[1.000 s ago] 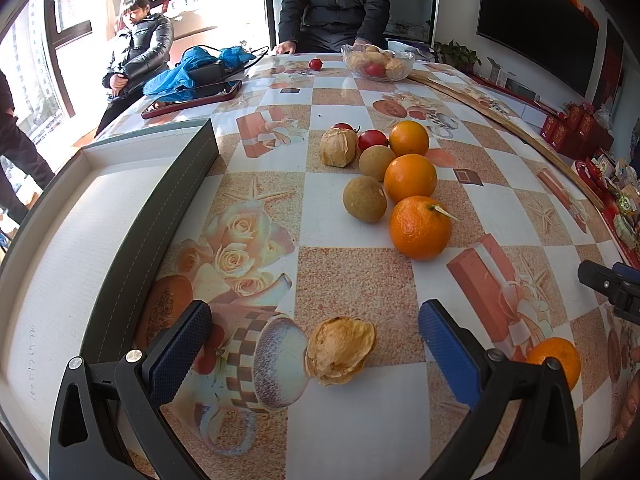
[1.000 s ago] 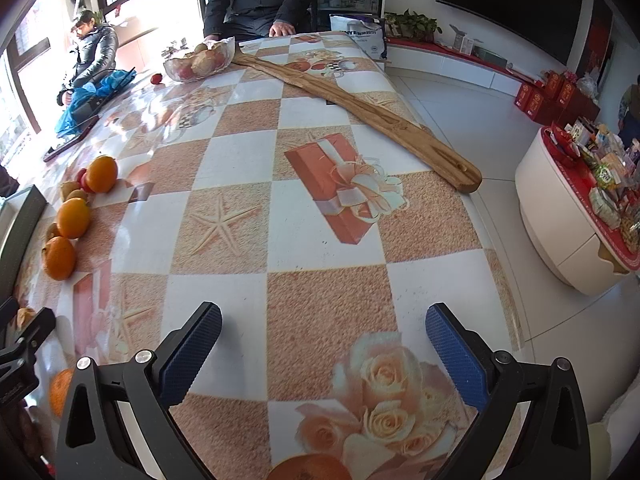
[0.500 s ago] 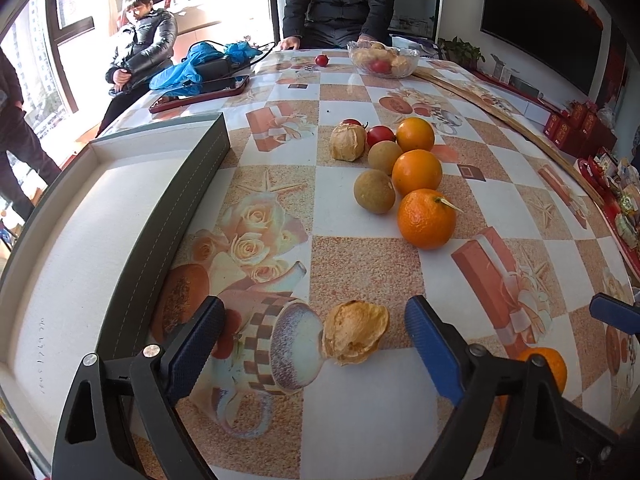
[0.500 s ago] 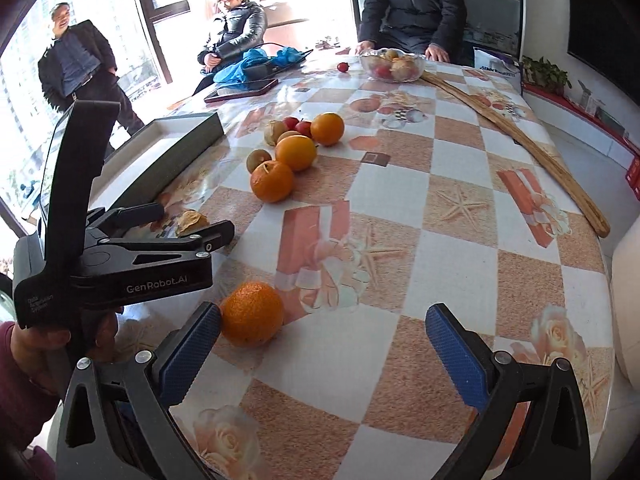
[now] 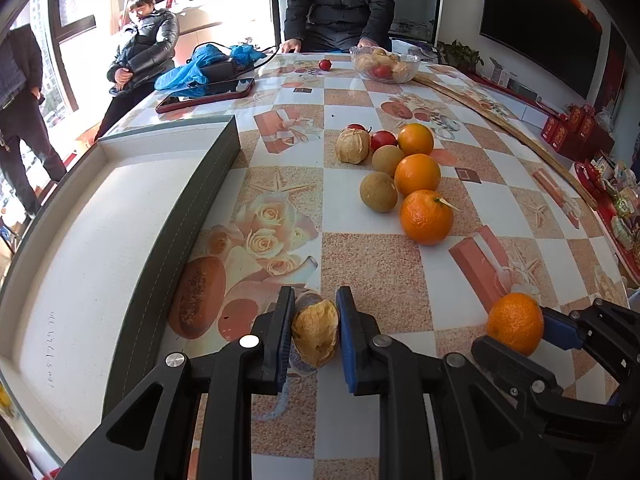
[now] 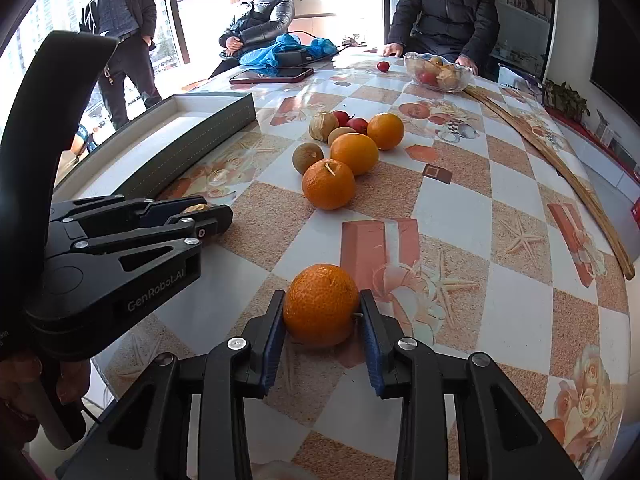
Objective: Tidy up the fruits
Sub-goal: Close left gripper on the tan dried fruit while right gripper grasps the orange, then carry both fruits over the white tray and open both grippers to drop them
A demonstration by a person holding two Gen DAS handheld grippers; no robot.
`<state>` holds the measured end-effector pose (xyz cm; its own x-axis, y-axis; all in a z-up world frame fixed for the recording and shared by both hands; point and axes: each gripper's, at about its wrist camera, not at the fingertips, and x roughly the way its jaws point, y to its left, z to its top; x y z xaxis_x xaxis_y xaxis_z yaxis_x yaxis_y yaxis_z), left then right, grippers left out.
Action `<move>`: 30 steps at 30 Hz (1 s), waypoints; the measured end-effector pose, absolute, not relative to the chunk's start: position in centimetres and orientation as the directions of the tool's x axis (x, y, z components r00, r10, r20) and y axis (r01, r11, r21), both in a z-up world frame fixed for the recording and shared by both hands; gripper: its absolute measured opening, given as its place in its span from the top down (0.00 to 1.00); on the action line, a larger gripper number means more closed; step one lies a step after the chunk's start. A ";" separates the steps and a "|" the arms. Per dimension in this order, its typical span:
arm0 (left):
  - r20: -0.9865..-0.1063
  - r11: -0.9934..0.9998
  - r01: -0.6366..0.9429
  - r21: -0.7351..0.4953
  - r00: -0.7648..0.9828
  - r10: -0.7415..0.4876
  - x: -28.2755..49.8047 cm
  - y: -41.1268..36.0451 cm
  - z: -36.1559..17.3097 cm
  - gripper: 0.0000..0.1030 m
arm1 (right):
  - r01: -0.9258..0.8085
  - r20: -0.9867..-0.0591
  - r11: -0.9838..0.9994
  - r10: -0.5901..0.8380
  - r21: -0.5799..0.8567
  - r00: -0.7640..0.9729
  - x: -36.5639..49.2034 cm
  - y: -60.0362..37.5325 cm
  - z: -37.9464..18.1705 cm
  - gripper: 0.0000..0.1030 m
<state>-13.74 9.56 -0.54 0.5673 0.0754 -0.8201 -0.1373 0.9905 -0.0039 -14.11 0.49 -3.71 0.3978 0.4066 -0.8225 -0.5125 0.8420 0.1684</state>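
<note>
Left claw (image 5: 312, 334) grips husked fruit (image 5: 315, 332); right claw (image 6: 322, 316) grips orange (image 6: 321, 304).

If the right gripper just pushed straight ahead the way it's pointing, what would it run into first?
The right gripper is already closed on an orange. Straight ahead lies bare tablecloth, then probably the stemmed orange at the near end of the fruit cluster, though depth is uncertain in this fisheye view.

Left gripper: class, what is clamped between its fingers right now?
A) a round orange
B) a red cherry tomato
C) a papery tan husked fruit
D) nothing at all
C: the left gripper is shut on the husked fruit, while the orange sits in the right gripper.
</note>
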 end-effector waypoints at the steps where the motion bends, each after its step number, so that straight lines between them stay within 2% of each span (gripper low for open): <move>1: -0.823 0.991 -0.136 -0.019 0.565 0.062 -14.0 9.7 -0.4 0.78 | -0.501 -0.823 0.848 0.404 0.173 0.400 -14.2 0.2 -3.6 0.65; 10: -0.804 0.991 -0.109 -0.078 0.594 0.002 -15.5 9.8 2.4 0.77 | -0.407 -0.849 0.888 0.376 0.215 0.371 -12.9 -3.4 -3.1 0.65; 15: -0.790 0.985 -0.132 -0.108 0.613 -0.004 -16.1 11.6 4.8 0.77 | -0.420 -0.844 0.880 0.390 0.222 0.370 -12.4 -2.6 -1.3 0.65; 23: -0.782 0.957 -0.283 -0.066 0.611 0.127 -16.9 19.4 7.2 0.77 | -0.525 -0.824 0.813 0.465 0.253 0.324 -11.1 3.8 2.1 0.65; 30: -0.800 0.907 -0.419 -0.050 0.561 0.215 -17.9 26.2 6.3 0.77 | -0.632 -0.810 0.726 0.527 0.272 0.257 -10.2 12.7 3.8 0.65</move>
